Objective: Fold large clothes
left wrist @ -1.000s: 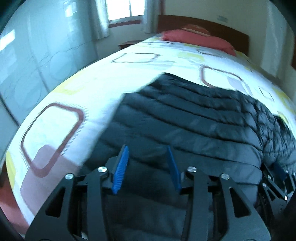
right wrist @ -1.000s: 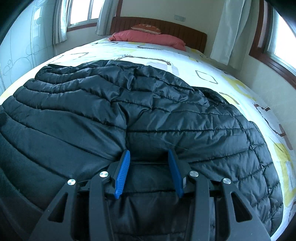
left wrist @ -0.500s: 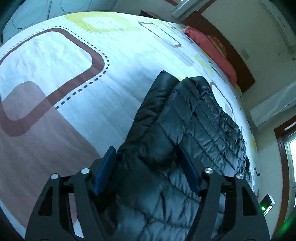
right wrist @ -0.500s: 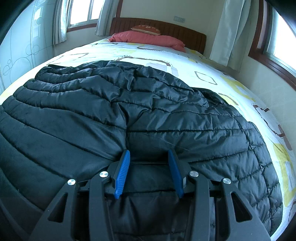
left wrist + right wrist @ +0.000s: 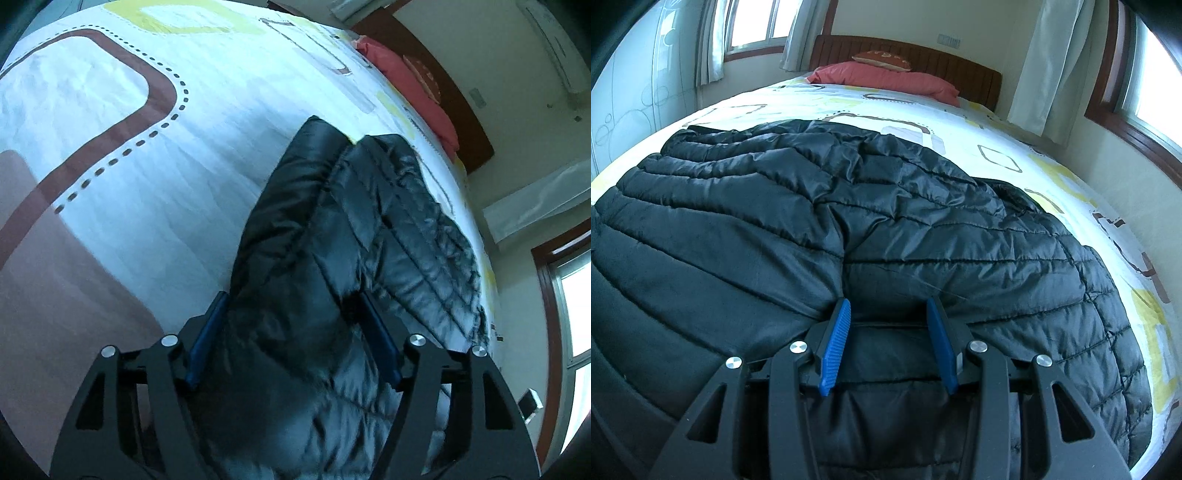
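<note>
Jacket, spread on the bed ahead of both tongs, has its near hem clamped by the right tongs to anchor it, while the left tongs are opening around a folded sleeve.

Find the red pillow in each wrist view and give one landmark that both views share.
Left wrist: pillow at the upper right, running slantwise along the bed's far end.
Right wrist: pillow at top centre, level, below the headboard.
Shared landmark: the black jacket on the bed.
</note>
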`<state>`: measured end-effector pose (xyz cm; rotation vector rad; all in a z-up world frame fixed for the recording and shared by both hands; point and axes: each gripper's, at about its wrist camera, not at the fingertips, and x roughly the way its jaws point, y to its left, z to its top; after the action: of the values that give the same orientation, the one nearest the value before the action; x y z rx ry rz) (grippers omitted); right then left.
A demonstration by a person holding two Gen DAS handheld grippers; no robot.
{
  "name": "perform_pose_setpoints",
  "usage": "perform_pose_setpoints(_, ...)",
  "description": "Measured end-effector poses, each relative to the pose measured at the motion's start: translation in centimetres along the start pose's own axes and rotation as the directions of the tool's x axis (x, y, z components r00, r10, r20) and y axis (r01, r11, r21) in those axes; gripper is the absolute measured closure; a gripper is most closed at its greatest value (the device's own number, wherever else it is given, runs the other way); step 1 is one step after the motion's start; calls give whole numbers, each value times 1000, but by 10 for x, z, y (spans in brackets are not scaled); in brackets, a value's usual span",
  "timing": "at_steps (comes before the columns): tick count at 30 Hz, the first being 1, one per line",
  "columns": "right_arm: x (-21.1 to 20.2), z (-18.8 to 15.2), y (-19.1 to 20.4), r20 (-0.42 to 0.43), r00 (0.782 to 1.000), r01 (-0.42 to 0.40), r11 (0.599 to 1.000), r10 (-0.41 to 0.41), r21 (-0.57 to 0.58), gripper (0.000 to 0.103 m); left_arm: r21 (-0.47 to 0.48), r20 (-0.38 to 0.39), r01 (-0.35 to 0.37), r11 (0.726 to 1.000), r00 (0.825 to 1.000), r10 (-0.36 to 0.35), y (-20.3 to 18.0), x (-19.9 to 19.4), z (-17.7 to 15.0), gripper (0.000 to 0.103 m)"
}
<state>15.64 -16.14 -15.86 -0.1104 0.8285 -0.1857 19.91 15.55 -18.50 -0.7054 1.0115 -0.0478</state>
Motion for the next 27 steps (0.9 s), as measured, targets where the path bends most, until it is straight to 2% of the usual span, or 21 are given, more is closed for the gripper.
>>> perform_pose_setpoints(2, 0, 0, 0, 1, 1000, 5, 1000, -5, -1, 60, -19, -7, 12, 1000, 1000, -12, 1, 5, 4, 28)
perform_pose_setpoints(6, 2, 1, 0, 2, 1000, 15, 1000, -15, -4, 60, -5, -2, 66, 998, 998, -66, -11, -6, 1, 63)
perform_pose_setpoints(8, 2, 0, 3, 3, 1000, 22, 1000, -22, -8, 60, 77, 41, 40, 996, 998, -43, -22, -13, -2, 65)
perform_pose_setpoints(9, 2, 1, 4, 3, 1000, 25, 1000, -25, -10, 60, 126, 54, 1, 992, 999, -8, -25, -9, -3, 62)
perform_pose_setpoints(10, 3, 1, 5, 4, 1000, 29, 1000, -29, -13, 60, 125, 46, -11, 992, 999, 5, -22, -3, -4, 58)
perform_pose_setpoints(11, 3, 1, 5, 5, 1000, 30, 999, -30, -13, 60, 85, 40, 4, 996, 999, -7, -16, 1, -4, 56)
perform_pose_setpoints(12, 3, 1, 5, 5, 1000, 30, 999, -30, -12, 60, 61, 42, 17, 998, 999, -20, -15, 0, -4, 58)
perform_pose_setpoints(13, 3, 1, 5, 4, 1000, 30, 999, -30, -11, 60, 84, 51, 12, 996, 999, -16, -20, -4, -5, 61)
perform_pose_setpoints(15, 4, 1, 4, 3, 1000, 30, 999, -30, -12, 60, 136, 72, -5, 991, 997, -5, -30, -12, -9, 75)
perform_pose_setpoints(17, 3, 1, 5, 3, 1000, 28, 1000, -28, -10, 60, 185, 108, -27, 982, 994, 7, -41, -25, -13, 79)
perform_pose_setpoints(23, -2, 5, -6, -6, 1000, -2, 999, 2, 35, 60, 290, 198, -59, 955, 980, 0, -80, -56, -22, 83)
perform_pose_setpoints(27, -12, 7, -32, 8, 1000, 18, 997, -19, 74, 60, 357, 226, -81, 931, 974, -2, -109, -67, -28, 83)
